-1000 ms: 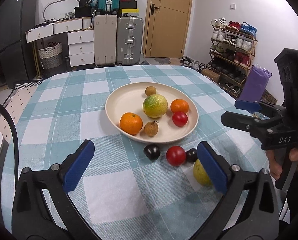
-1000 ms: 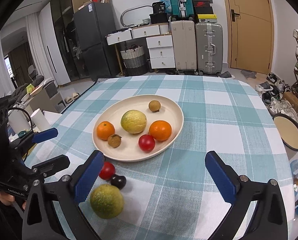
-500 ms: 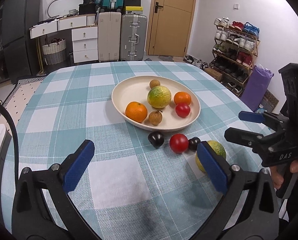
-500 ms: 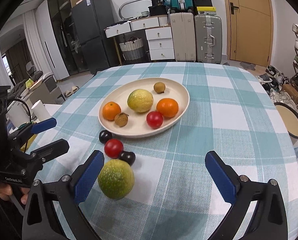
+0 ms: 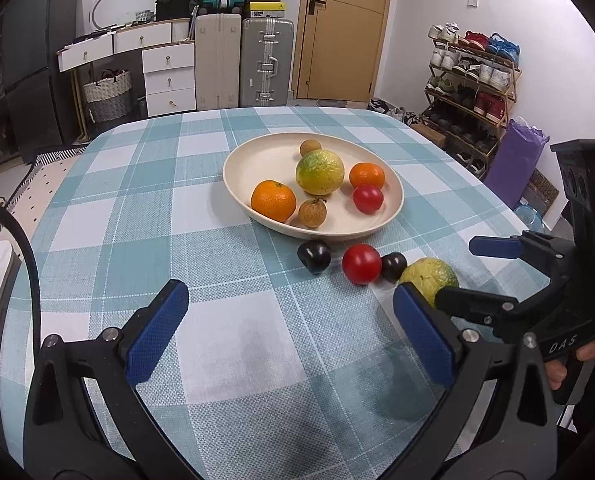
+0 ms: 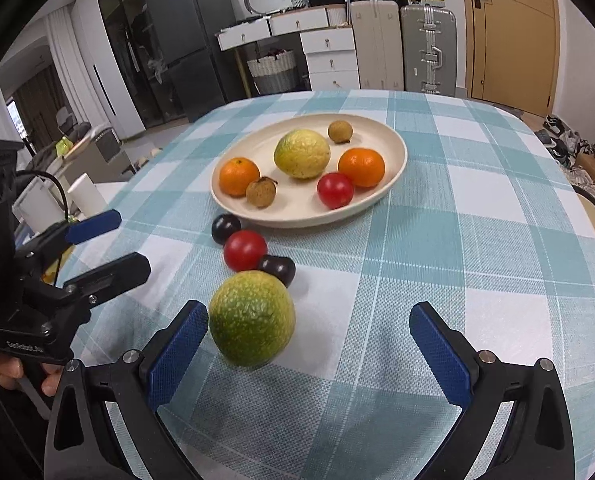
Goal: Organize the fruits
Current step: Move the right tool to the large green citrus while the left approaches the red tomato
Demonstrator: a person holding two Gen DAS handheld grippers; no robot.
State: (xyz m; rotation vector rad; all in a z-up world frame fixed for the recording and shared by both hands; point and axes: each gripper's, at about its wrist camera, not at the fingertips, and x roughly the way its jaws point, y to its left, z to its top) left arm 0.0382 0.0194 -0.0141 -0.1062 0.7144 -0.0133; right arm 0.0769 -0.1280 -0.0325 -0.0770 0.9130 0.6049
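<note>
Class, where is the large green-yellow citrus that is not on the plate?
The large green-yellow citrus lies on the checked tablecloth, between the right gripper's open fingers by the left pad, touching a dark plum.

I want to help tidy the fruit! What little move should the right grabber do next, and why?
Probably slide the right gripper a little to its left and forward, so the green citrus fruit sits between its open fingers. The fruit lies on the tablecloth, outside the plate, just beside the left finger, not centred yet.

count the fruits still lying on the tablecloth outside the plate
4: a dark plum nearest the plate, a red tomato, a second dark plum, and a green citrus by the right gripper.
</note>
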